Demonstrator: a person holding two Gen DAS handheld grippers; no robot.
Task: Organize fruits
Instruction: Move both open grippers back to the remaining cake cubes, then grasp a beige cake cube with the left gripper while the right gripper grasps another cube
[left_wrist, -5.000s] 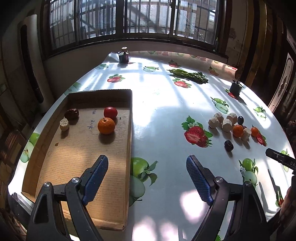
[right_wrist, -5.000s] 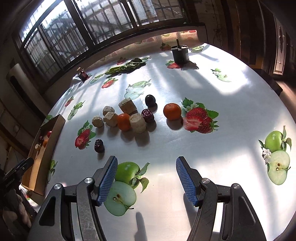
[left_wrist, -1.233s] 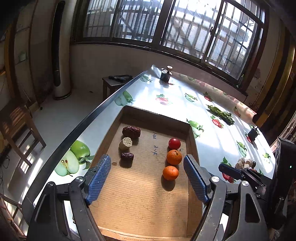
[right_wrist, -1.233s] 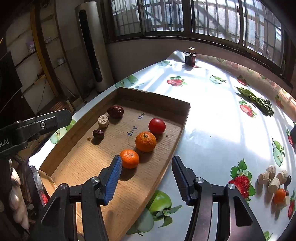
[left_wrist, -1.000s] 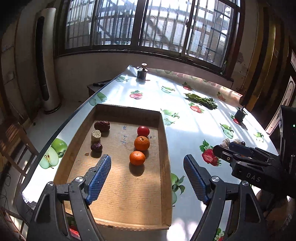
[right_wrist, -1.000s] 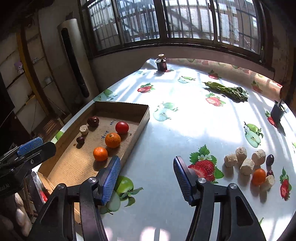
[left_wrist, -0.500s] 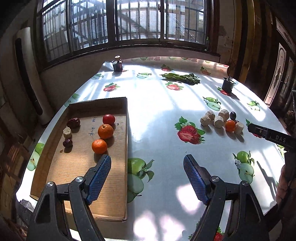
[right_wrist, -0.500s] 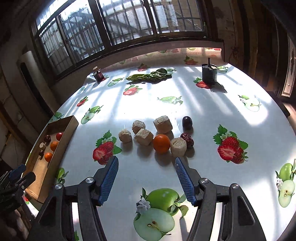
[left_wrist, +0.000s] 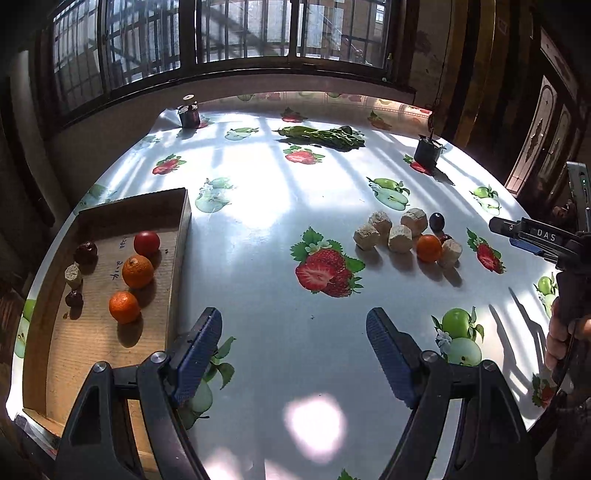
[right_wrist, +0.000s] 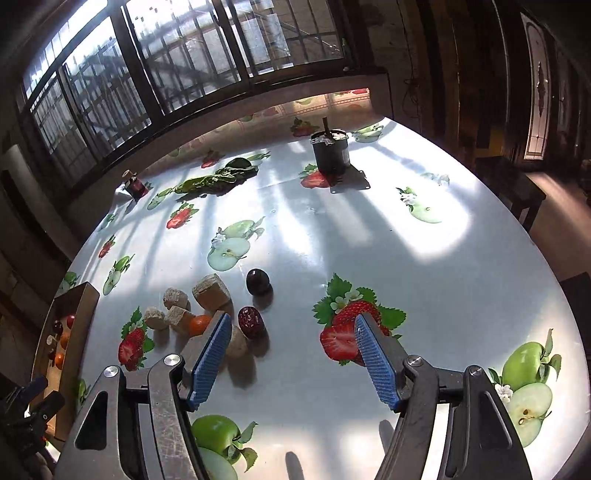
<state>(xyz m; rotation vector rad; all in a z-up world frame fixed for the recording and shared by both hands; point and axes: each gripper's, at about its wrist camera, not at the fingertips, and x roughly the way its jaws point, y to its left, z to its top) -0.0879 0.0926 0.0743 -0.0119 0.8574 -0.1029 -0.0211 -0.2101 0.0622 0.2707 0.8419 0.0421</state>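
six pieces already sit in the cardboard tray left of my left tongs, which are wide open and empty. my right tongs, equally open and empty, hover just short of the red date and orange left on the fruit-print tablecloth beneath barred windows.

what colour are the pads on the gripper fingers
Blue, with a fine ribbed texture; the right gripper's pads show it best in the right wrist view.
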